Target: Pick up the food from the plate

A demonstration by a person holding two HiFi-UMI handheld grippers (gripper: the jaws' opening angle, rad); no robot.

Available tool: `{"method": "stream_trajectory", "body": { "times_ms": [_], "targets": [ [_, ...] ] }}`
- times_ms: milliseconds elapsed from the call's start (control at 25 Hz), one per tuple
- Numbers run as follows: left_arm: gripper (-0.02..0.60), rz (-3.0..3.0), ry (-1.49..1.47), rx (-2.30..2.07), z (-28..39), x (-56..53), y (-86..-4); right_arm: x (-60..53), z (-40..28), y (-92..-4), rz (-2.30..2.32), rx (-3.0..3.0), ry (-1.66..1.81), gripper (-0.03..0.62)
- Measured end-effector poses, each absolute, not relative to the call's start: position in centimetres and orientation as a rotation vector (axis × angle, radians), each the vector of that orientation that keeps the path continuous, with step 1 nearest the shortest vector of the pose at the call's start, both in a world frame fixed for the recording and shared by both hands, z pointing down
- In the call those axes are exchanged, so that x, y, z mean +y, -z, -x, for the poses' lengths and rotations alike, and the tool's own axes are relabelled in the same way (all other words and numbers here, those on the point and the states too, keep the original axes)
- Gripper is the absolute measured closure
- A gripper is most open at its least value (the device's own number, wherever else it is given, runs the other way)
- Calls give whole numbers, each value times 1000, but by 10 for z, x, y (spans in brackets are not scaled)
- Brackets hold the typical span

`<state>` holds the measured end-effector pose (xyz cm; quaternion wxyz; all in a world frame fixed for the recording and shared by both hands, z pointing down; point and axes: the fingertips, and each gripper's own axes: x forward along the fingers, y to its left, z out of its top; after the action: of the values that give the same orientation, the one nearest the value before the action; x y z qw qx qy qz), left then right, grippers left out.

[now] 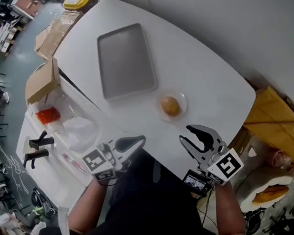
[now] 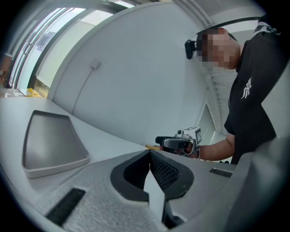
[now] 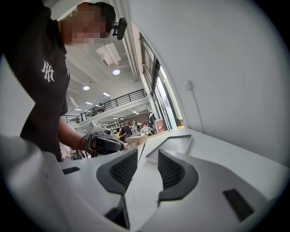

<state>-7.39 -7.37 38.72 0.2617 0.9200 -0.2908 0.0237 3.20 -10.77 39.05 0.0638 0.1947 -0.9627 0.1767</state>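
Food (image 1: 170, 106), perhaps a bun: on plate (image 1: 183, 104), ahead of our right gripper (image 1: 185, 134), jaws parted, empty. Our left gripper (image 1: 140, 139): jaws pressed together. We judge pickup not yet begun.

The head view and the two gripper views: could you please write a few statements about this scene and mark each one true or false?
1. The food lies on the small plate. True.
2. The right gripper is shut on the food. False: its jaws stand apart with nothing between them, and the food is on the plate.
3. The left gripper has its jaws together and holds nothing. True.
4. The food sits in the grey tray. False: it sits on the plate, which is on the table beside the tray.
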Motion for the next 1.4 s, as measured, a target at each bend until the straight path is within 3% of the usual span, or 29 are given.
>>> {"method": "stream_trajectory", "body": {
  "times_ms": [80,200,520,1000,1400],
  "targets": [
    [575,-2501,-90,-770,74,-83,-399,-119,-24,-401,-591,-2885,-500,475],
    [575,-2492,-73,-724,75,-93,-412,-135,-7,-422,-588,-2835,-435,362],
    [575,-2483,20,-602,66,-120,-455,-169,22,-478,-587,-2772,-403,296],
    [575,-2416,-21,-606,78,-125,-515,-186,46,-559,-598,-2643,-328,210],
    [575,-2433,-21,-587,80,-125,-542,-197,48,-596,-624,-2548,-284,206]
  ]
}}
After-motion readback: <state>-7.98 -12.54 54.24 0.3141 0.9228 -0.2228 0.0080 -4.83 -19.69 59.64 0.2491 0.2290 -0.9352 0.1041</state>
